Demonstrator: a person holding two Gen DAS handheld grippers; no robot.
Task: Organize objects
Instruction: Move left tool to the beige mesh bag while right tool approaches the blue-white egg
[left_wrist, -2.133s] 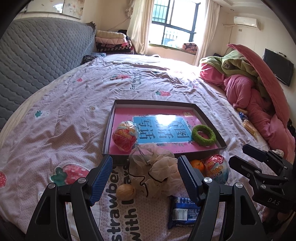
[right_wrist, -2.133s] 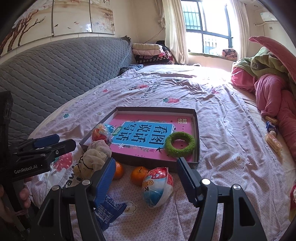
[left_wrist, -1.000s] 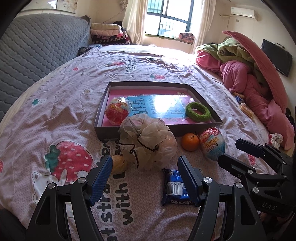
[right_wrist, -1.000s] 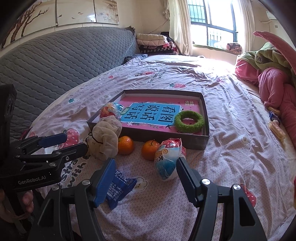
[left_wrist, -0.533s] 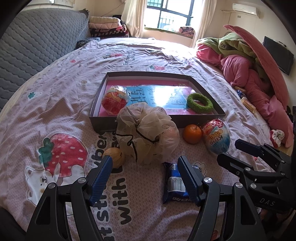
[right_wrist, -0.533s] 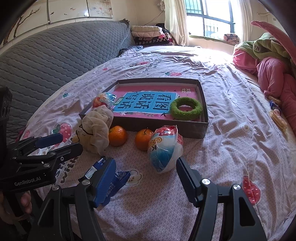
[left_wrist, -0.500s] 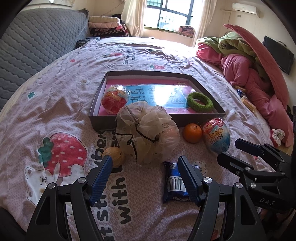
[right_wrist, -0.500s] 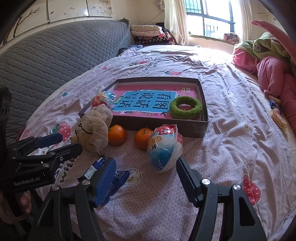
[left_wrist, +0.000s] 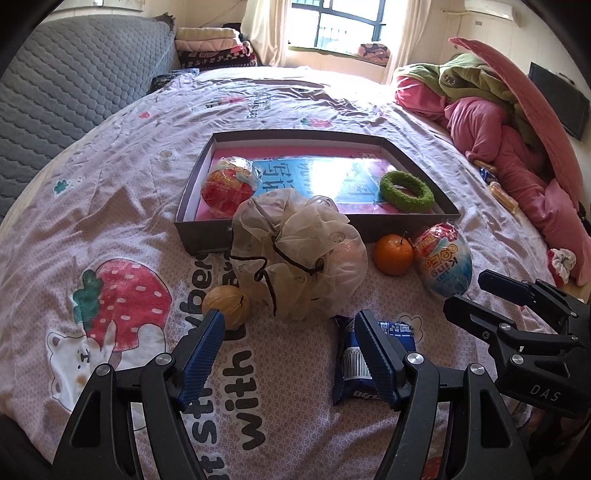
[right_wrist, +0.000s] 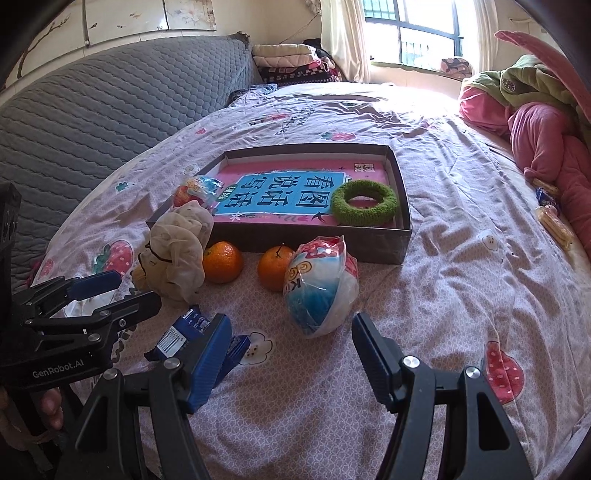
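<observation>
On the bed (left_wrist: 110, 192) near its front edge, I hold both grippers low with jaws wide and empty: my left gripper (left_wrist: 288, 343) before the mesh bag (left_wrist: 295, 254), my right gripper (right_wrist: 291, 350) just short of the wrapped toy egg (right_wrist: 319, 284). Beyond them sits the tray (right_wrist: 400, 192).

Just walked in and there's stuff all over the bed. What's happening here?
A person is tidying loose things into the shallow box, a gripper in each hand. A green ring and one wrapped toy egg already lie inside. The left gripper and right gripper hover open and empty over the mesh bag, oranges, second egg and blue packet.
</observation>
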